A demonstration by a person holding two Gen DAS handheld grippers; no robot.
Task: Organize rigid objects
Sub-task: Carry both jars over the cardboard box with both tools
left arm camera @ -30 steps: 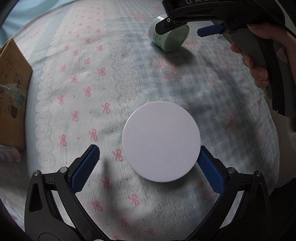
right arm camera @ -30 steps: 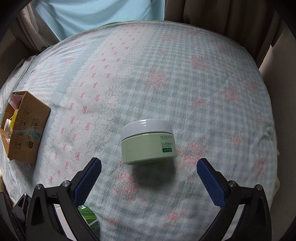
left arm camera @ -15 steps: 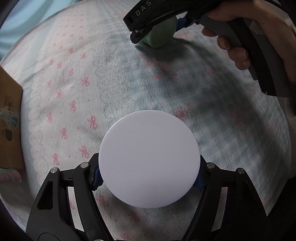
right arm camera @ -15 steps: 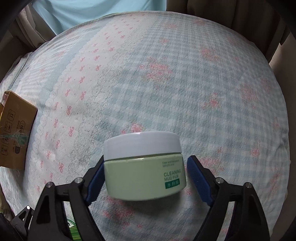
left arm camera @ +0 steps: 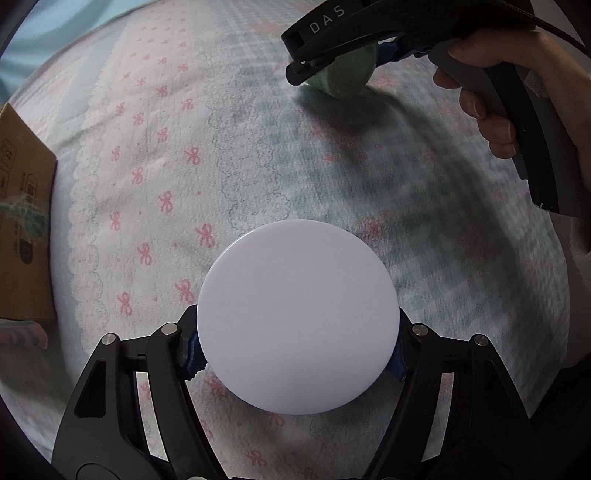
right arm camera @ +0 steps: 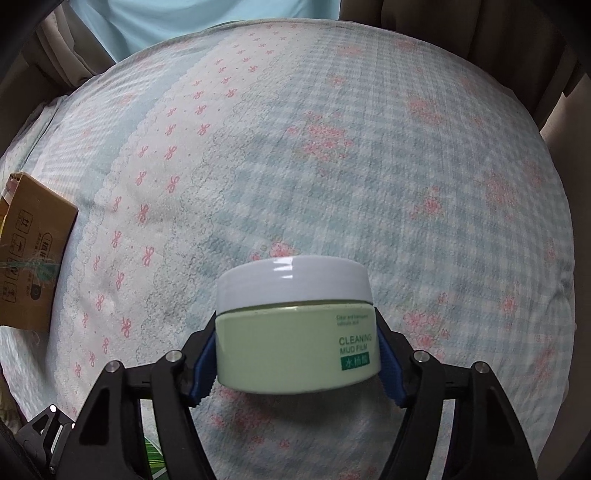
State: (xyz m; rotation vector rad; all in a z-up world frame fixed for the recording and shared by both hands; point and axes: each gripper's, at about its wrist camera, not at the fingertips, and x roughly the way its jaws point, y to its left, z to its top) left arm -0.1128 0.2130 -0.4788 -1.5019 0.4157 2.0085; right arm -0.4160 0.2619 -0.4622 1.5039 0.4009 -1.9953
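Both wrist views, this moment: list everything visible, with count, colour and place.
Jar: one, pale green with white lid, between the right hand-held gripper's pads.
Second jar: one, only its white round lid shows, between the left hand-held gripper's pads.
Cardboard box: one, brown, at the bed's left edge.
Bedspread: one, blue-white check with pink bows, under everything.
Curtain: pale blue, behind the bed.
Left hand-held gripper: black, blue pads.
Right hand-held gripper: black, blue pads.
Right hand: on the handle.

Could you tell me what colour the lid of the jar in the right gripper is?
White, on a pale green jar; right wrist view.
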